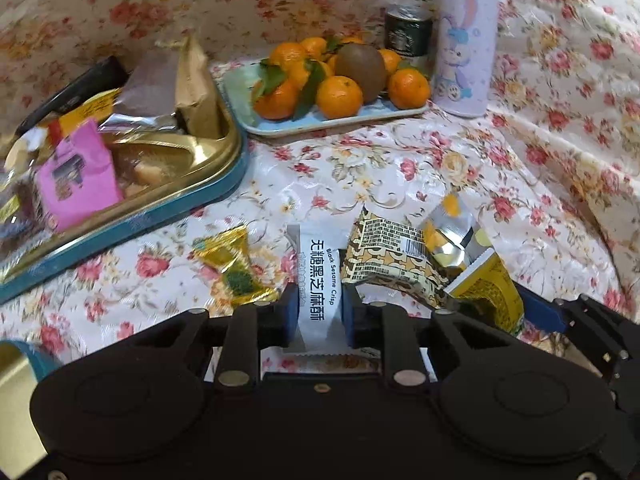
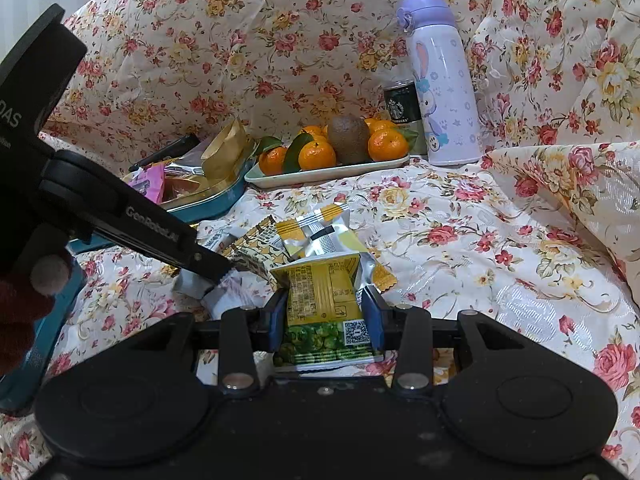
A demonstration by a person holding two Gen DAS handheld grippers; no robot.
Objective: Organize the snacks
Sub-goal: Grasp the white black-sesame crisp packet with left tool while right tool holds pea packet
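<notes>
In the left wrist view my left gripper [image 1: 320, 312] is shut on a white black-sesame-crisp packet [image 1: 318, 276], which stands upright between the blue pads. To its left lies a gold wrapped candy [image 1: 232, 268]; to its right are a brown-patterned packet [image 1: 392, 256] and a silver-yellow packet [image 1: 452, 240]. In the right wrist view my right gripper [image 2: 325, 316] is shut on a yellow-green pea snack packet [image 2: 324, 300]. The left gripper [image 2: 222, 274] reaches in from the left there, just beside it. A blue-rimmed gold tin [image 1: 160, 208] at the left holds several snacks, among them a pink packet [image 1: 76, 176].
Behind the snacks stands a pale blue tray [image 1: 332, 122] of tangerines and a kiwi, with a dark can [image 1: 408, 32] and a lilac rabbit bottle [image 1: 466, 48] to its right. Floral cloth covers the surface and rises in folds at the back and right. A teal-edged lid [image 2: 24, 360] lies near left.
</notes>
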